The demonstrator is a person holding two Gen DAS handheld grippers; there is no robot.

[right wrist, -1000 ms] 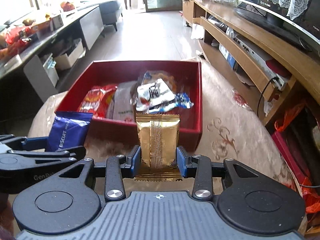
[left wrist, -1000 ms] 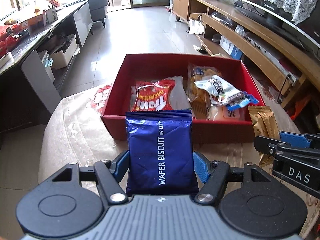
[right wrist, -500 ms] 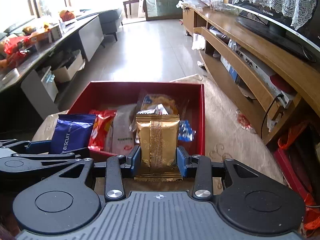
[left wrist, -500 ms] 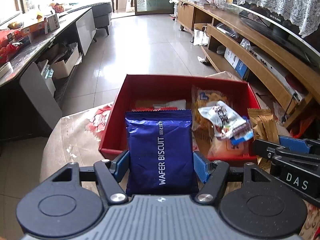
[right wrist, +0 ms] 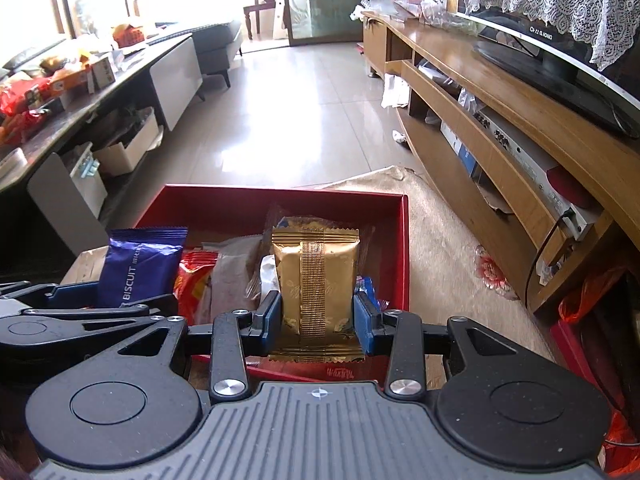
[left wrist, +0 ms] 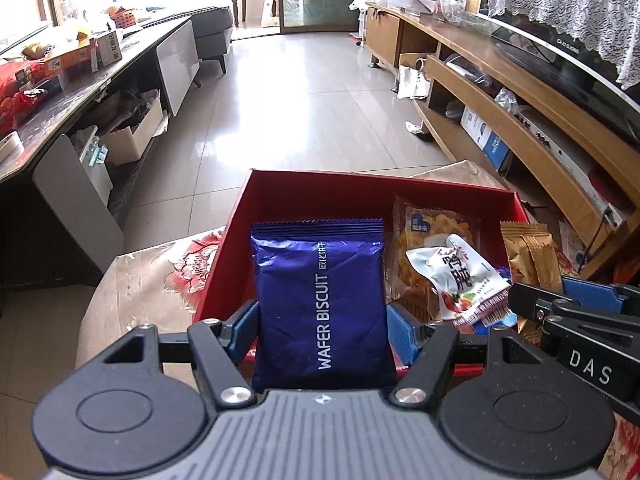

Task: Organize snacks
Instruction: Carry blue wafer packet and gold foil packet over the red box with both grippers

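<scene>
The left gripper [left wrist: 322, 324] has its jaws clenched on a blue wafer biscuit packet [left wrist: 320, 300], held upright with its long axis running away from the camera, top edge toward the far wall of the red box [left wrist: 360, 190]. The right gripper [right wrist: 318, 320] grasps a gold packet [right wrist: 314, 276] the same way, upright between its jaws. Both packets hang over the near part of the box, above the snacks already lying inside: a white packet [left wrist: 456, 276] and a red packet [right wrist: 192, 276]. The box sits on a cloth-covered counter [left wrist: 160, 264]. Judging by this, each packet need only go down and slightly forward; the blue one has the emptier left side beneath it.
</scene>
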